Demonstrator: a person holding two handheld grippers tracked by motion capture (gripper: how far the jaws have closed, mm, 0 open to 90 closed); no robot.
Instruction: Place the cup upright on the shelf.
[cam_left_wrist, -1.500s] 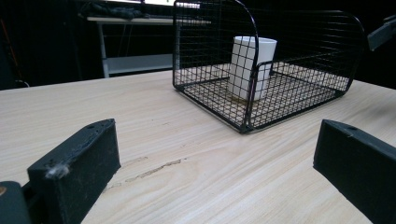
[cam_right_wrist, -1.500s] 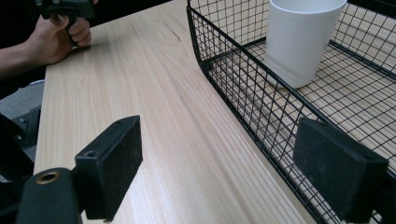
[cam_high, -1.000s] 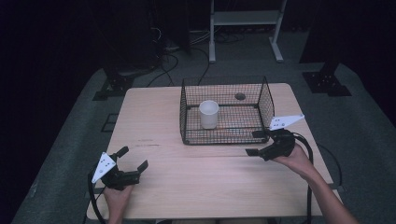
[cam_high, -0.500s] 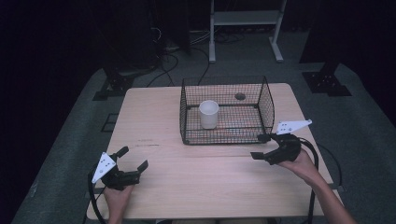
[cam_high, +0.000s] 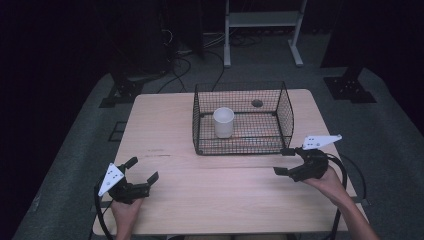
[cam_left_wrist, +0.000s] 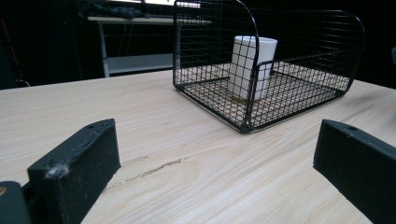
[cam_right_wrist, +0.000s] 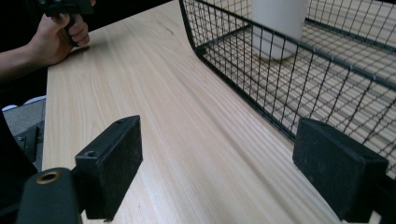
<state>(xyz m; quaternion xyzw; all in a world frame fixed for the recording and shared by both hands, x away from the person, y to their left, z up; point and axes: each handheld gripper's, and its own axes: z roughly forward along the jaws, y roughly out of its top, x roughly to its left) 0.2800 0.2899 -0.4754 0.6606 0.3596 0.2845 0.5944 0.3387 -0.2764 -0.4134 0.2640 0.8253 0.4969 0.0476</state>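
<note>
The white cup (cam_high: 223, 121) stood upright inside the black wire basket (cam_high: 285, 107), toward its left half, on the far middle of the counter (cam_high: 165, 125). The right hand-held gripper (cam_high: 286, 161) hovered just off the basket's near right corner with its jaws spread wide and nothing between them; in the right gripper view one jaw sat almost against the mesh wall. The left hand-held gripper (cam_high: 141, 169) rested low at the near left of the counter, well apart from the basket, jaws likewise spread and empty.

Judging from this, the step in hand was the right gripper's approach to the cup. To do it well, the gripper would have needed to rise above the basket's rim and come down through the open top (the mesh wall blocked any straight path from the side). The jaws should have straddled the cup's rim squarely and closed gently, since a light cup tips easily.
</note>
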